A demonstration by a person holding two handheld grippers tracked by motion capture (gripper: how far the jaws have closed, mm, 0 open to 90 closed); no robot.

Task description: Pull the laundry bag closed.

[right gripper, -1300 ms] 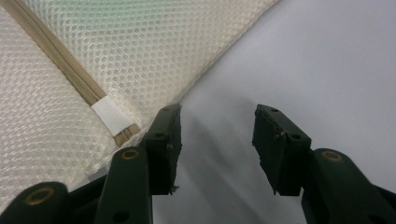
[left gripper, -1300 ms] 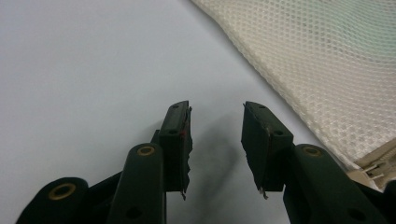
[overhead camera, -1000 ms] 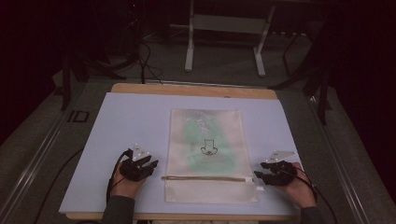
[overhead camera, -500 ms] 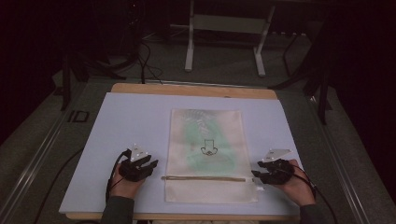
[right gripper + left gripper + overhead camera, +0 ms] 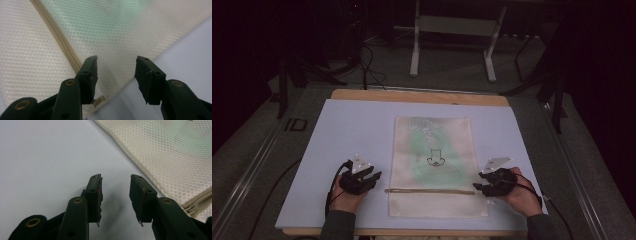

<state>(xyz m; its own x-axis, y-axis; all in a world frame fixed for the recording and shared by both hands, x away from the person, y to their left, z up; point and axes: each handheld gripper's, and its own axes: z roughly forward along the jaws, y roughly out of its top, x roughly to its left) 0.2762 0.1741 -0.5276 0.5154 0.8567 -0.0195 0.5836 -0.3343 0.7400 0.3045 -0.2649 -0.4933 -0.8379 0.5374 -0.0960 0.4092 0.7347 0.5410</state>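
Bag position: the mesh bag (image 5: 434, 167) is lying flat in the middle of the white board (image 5: 337, 130), something green showing through it, its zipper (image 5: 429, 191) running across near your edge.

Left jaws: your left gripper (image 5: 115, 185) is standing open with nothing between the jaws; they have just been opening a little further.

Right jaws: your right gripper (image 5: 116, 67) is also gaping empty over the bag's edge, and its jaws have just been widening too.

Risk at the right: you are hovering over the zipper's end at the bag's corner; if you are closing there on mesh alone, the thin fabric is likely bunching and slipping out.

Risk at the left: the zipper pull (image 5: 191, 208) is sitting off to the side of your left jaws, so a straight pinch is probably catching only bare board.

Risk of dragging: pulling with one side unanchored is likely sliding the whole bag across the smooth board.

Left hand pose: you are resting low on the board, just beside the bag's left edge, jaws pointing forward and inward.

Right hand pose: you are angling inward over the bag's right edge, at the zipper.
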